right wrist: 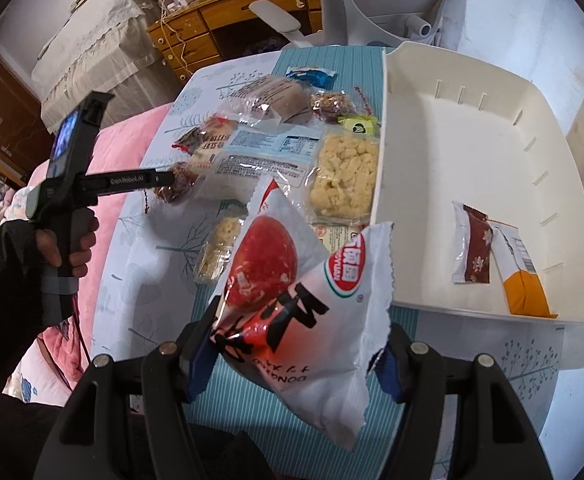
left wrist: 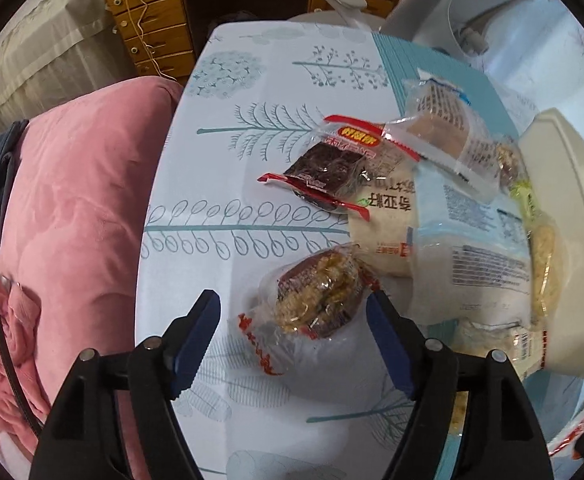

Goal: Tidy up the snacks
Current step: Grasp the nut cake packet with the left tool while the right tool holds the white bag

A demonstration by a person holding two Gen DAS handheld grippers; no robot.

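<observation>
Beside white bin (right wrist: 388,128), snack packets (right wrist: 268,152).

We see soft, even daylight, bright over the desk (left wrist: 196,280) and the white bin (right wrist: 452,128). Glare glints off the clear wrappers (left wrist: 316,292). Fisheye bending curves the edges inside dark corner vignettes; snacks at the desk's right edge smear with blur.

Snacks (right wrist: 276,148) left of bin (right wrist: 472,152)
</observation>
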